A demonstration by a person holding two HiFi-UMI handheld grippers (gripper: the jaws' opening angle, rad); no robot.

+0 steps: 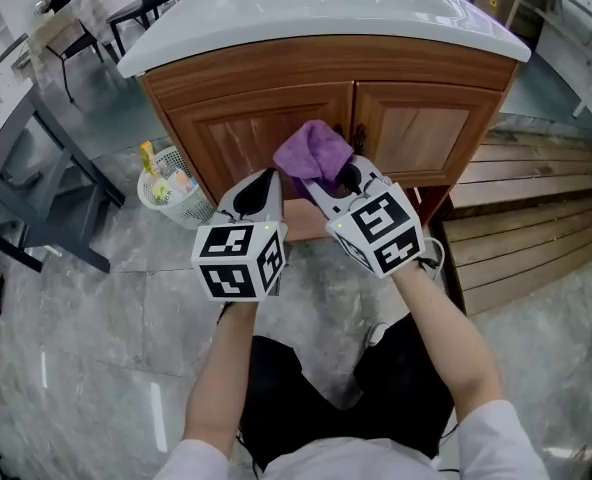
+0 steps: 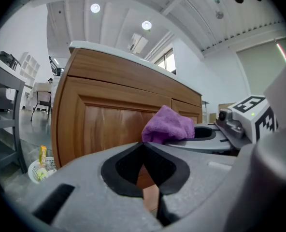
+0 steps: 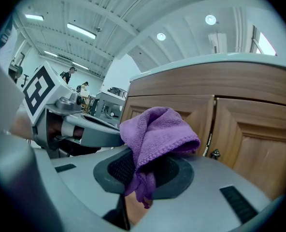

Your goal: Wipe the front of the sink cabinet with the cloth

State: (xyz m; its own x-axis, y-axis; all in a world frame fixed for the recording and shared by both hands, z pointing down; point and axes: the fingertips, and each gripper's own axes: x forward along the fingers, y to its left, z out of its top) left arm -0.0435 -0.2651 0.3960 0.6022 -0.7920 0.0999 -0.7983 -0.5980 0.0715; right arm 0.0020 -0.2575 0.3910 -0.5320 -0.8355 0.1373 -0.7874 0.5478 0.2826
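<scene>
Right gripper (image 3: 139, 175): jaws clamped on the cloth (image 3: 155, 137), which is pinched at a fold between the pads; the bulk stands up over the jaw tips and a short tail hangs below.
Left gripper (image 2: 143, 146): jaws shut tip to tip, nothing between them.
Gripper relation: side by side in the head view, with the left just beside the right and slightly lower; both point at the cabinet (image 1: 276, 118).
Cloth: purple, bunched and raised in front of the cabinet, near the seam between the two doors. Contact with the wood cannot be told from any view.
Cabinet: brown wood, both panelled doors closed; a small knob (image 3: 214, 153) sits on the right door, beside the seam.
Sink (image 1: 326, 13): white top, overhanging the cabinet front.
Person: seated or crouched facing the cabinet, forearms bare.
Floor left: white basket (image 1: 154, 200) holding small items, just beside the cabinet's left corner, with a dark frame (image 1: 46, 183) further left.
Floor right: wooden planks (image 1: 526, 228) along the cabinet's right side.
</scene>
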